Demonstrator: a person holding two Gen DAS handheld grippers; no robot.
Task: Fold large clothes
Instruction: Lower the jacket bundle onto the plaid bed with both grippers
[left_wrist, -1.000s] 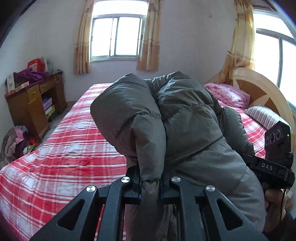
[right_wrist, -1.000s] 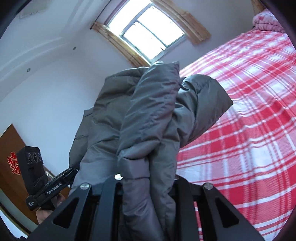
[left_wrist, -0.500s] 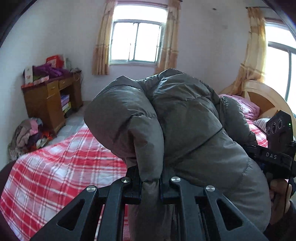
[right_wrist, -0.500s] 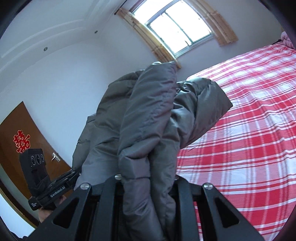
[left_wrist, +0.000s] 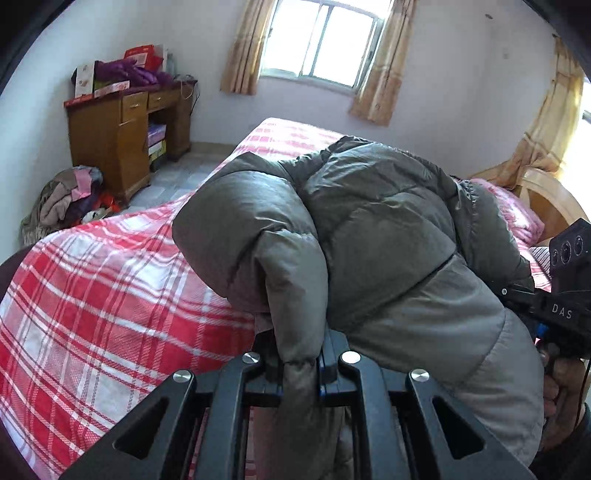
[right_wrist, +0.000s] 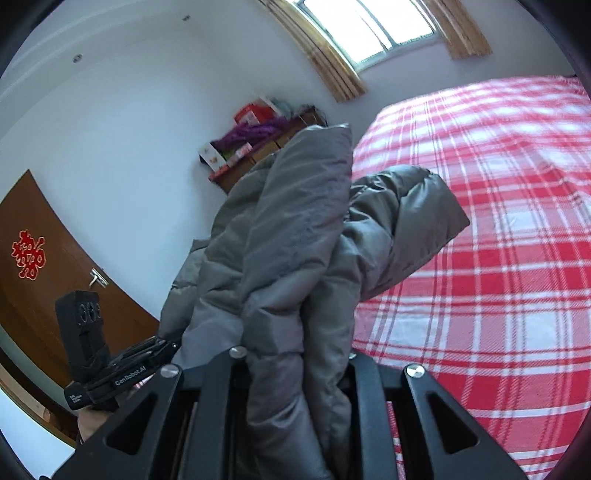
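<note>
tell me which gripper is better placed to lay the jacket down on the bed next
Left, probably. The left gripper, shut on the jacket, looks down at the bed just beneath. The right gripper, also shut on it, tilts up toward wall and door.

My black tongs (left_wrist: 300, 363) grip a grey-olive puffer coat (left_wrist: 388, 229). The bed (left_wrist: 110, 295) wears red-and-white plaid; my curtains (left_wrist: 373, 59) are tan, the cabinet (left_wrist: 122, 136) brown.
</note>
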